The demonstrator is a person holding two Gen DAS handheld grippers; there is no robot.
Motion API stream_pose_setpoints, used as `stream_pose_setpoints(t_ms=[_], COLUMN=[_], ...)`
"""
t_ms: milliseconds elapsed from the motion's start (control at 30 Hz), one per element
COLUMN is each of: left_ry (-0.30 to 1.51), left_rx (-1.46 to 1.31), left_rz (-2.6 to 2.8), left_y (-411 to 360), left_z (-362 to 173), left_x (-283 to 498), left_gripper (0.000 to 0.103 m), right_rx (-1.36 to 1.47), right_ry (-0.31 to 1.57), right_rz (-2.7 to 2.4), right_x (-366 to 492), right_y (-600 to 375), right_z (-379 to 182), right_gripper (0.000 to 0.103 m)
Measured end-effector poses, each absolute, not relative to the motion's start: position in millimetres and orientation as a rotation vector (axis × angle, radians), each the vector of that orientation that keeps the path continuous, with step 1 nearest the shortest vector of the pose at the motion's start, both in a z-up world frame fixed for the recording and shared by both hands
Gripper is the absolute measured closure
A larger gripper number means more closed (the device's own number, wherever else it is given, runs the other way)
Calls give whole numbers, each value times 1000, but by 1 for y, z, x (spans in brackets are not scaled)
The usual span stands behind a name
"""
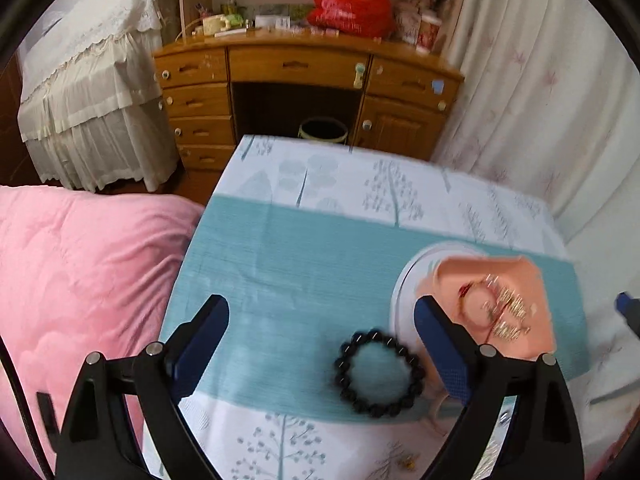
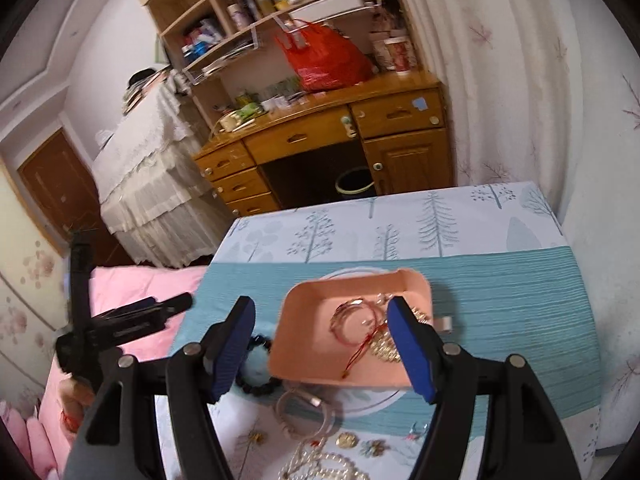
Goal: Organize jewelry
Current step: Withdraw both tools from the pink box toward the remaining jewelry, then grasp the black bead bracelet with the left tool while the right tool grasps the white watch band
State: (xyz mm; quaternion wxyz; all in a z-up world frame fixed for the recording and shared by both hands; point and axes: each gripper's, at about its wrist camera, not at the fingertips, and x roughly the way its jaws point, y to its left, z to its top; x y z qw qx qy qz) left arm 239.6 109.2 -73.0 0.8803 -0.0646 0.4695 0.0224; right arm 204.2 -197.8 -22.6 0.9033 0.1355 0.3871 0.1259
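Bangles [image 2: 352, 316] and gold chains fill pink tray [image 2: 304, 360]; both grippers gape, clasping nothing.

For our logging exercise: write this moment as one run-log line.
left tongs: open, empty | right tongs: open, empty | black bead bracelet: on cloth beside pink tray | tray: holds bangles, red cord

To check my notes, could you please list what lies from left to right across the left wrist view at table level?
Pink quilt → black bead bracelet → pink tray holding jewelry.
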Motion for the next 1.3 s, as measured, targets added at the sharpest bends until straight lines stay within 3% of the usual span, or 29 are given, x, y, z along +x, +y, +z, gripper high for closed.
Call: stream_pose_setpoints(t_ms=[233,567,900,1000,1167,1300], left_ry=[1086,1121,1133,1132,1158,1163], left_rx=[-151,-128,-82,-60,-63,-76], left_rz=[21,-27,-15,-25,-34,-39], left_y=[110,95,83,78,76,76], left_z=[-112,-145,-158,-160,-169,-172], left_x=[244,246,250,249,251,252], left_gripper=[10,10,15,20,44,48], right_rx=[151,79,56,39,18,2], right_ry=[836,956,1003,1004,991,983], right_rz=[258,232,231,242,249,246], right_x=[180,178,185,186,188,188], right_y=[-165,-140,-132,-127,-122,-121], right_z=[-43,-133,-161,-165,-169,-170], right_gripper=[34,35,48,52,61,67])
